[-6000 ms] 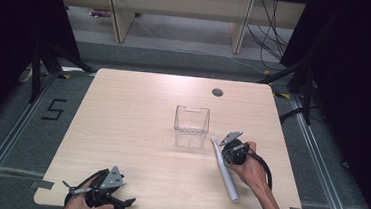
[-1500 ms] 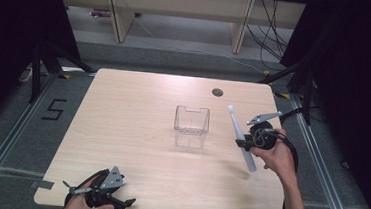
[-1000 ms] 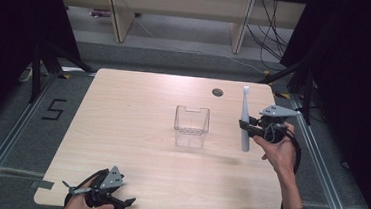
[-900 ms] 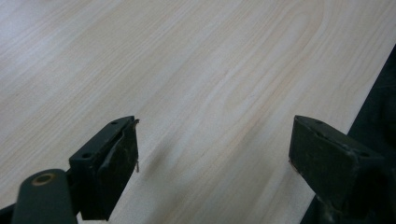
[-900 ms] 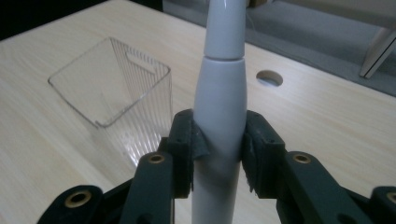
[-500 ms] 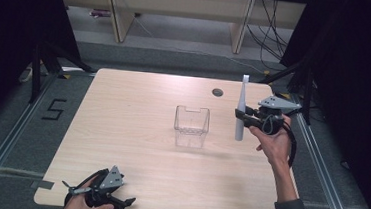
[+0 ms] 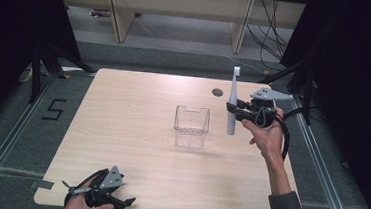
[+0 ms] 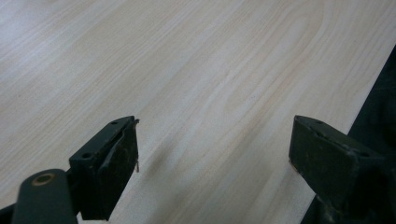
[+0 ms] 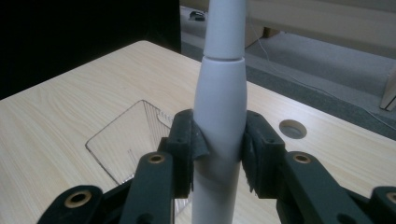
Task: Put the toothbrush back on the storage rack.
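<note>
Now the right gripper (image 7: 232, 109) clamps an upright toothbrush (image 7: 233, 100) at 3 o'clock of the box (image 7: 191, 126); the left gripper (image 8: 212, 154) gapes empty.

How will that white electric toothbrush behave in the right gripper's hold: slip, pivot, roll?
The toothbrush is probably stiff: it stands upright with no sag, clamped in the right gripper. Its smooth, round, tapered body may slip or pivot between the pads. Laid on the table, it would likely roll.

White electric toothbrush (image 7: 232, 108) held upright above the table, right of a clear container (image 7: 191, 126).

I see its slim neck pointing up, its thick handle hanging just beside the empty, open-topped box.
</note>
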`<state>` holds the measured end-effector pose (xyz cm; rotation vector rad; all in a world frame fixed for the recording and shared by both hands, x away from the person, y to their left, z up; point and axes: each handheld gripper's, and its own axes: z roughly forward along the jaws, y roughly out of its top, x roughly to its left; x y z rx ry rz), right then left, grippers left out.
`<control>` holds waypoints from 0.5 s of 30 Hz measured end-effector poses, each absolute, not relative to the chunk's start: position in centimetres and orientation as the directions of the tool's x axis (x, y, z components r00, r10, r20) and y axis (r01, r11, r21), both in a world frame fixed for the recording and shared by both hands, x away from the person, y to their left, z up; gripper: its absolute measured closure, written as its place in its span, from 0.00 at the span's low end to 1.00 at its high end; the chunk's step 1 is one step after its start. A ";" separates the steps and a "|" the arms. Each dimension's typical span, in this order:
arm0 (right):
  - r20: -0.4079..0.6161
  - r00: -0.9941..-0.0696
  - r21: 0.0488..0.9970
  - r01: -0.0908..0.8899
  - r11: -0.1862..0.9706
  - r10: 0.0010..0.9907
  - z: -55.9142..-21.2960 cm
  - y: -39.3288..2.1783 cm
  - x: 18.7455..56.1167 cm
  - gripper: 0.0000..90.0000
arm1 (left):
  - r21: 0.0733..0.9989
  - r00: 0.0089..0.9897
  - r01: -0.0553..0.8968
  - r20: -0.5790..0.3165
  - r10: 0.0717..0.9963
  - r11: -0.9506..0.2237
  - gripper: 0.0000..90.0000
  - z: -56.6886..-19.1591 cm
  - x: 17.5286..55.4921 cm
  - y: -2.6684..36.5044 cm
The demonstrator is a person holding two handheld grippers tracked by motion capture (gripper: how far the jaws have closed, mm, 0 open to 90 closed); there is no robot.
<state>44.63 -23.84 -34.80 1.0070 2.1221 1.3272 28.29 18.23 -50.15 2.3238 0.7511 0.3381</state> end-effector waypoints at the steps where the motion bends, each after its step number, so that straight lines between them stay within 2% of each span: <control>1: 0.015 -0.642 0.896 0.348 0.274 0.767 -34.7 -23.6 44.7 0.74 | 0.664 0.802 0.425 0.040 0.597 -0.615 0.17 -50.2 28.3 18.2; 15: 0.008 -0.686 0.898 0.325 0.297 0.727 -33.3 -20.5 45.1 0.74 | 0.663 0.802 0.424 0.041 0.596 -0.616 0.17 -50.1 28.3 18.3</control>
